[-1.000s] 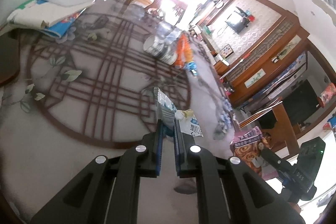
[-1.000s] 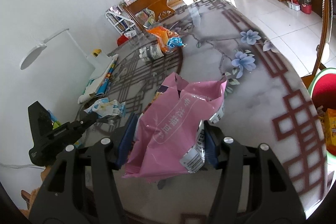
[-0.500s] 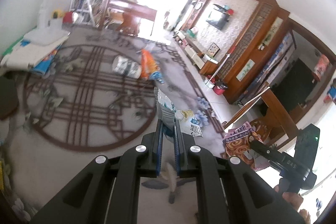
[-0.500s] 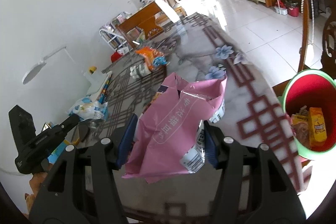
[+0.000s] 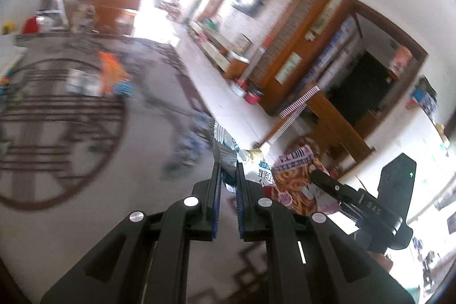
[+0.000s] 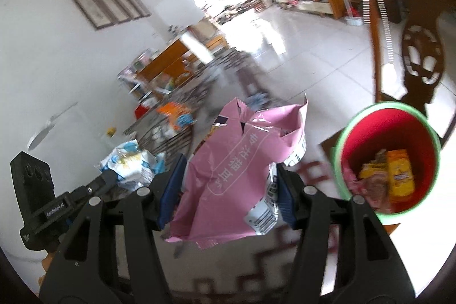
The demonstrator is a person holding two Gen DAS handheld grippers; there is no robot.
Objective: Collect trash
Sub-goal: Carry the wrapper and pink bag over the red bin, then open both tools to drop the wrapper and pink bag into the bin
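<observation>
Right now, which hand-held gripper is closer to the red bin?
Right. The right hand-held gripper has the red bin just beside it; the left hand-held gripper is on its far side.

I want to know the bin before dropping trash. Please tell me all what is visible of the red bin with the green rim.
The red bin is round and open-topped, likely plastic, with a red inner wall and a light green rim. It stands upright below the table's edge, beside a carved wooden chair, right of the right gripper. It is partly filled: a yellow-orange packet and other crumpled wrappers lie inside. Its outside is hidden.
</observation>
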